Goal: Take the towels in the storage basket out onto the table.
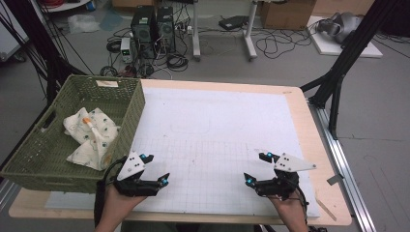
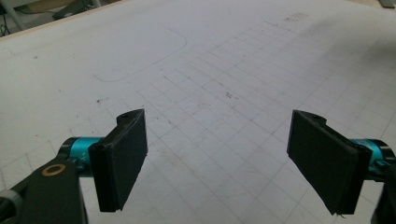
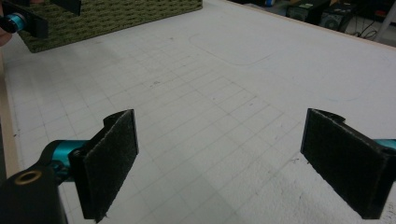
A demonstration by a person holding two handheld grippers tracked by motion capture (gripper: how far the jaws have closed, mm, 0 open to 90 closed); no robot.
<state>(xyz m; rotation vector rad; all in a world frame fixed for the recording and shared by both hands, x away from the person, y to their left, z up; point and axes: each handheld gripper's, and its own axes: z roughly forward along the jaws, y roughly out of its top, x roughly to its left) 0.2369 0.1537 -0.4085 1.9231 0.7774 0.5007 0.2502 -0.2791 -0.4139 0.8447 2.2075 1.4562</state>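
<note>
basket (image 1: pixel 126 112) wall hides part of cloth (image 1: pixel 92 135).

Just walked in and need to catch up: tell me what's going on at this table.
A person holds a left claw and a right claw low over the white gridded mat, both open with nothing between the jaws. A green woven basket at the table's left edge holds a crumpled patterned cloth. Neither claw touches the basket or the cloth.
</note>
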